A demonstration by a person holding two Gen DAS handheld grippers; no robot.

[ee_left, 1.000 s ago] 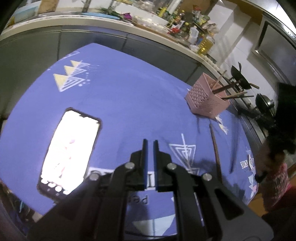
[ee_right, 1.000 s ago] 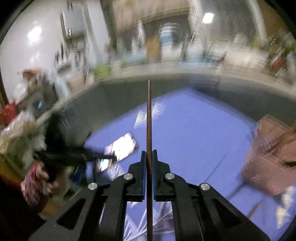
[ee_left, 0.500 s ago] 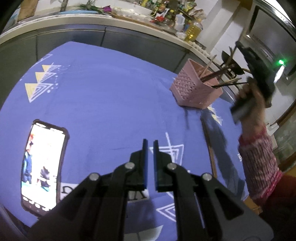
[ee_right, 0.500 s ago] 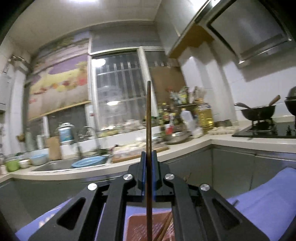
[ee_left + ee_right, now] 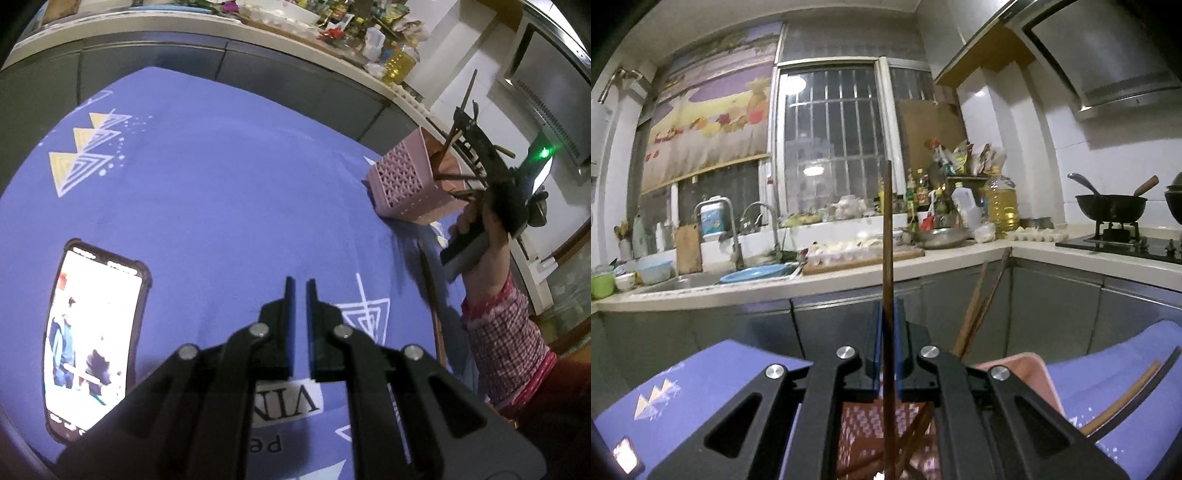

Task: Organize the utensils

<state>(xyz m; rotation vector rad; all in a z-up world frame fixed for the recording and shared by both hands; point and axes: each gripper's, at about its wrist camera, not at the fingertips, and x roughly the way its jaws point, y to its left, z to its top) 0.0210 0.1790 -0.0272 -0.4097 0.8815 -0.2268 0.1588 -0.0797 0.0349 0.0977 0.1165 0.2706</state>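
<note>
One chopstick (image 5: pixel 886 236) is standing pinched in my right gripper (image 5: pixel 886 332), hanging over the pink basket (image 5: pixel 402 184) at two o'clock on the cloth; next I'm letting go squarely above it. My left gripper (image 5: pixel 296 295) is idling nearly closed, empty. Its lower tip is hiding behind my fingers.

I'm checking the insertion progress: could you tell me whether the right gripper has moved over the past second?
Yes. The right gripper, clamping a chopstick, swung from over the cloth to above the pink holder.
</note>
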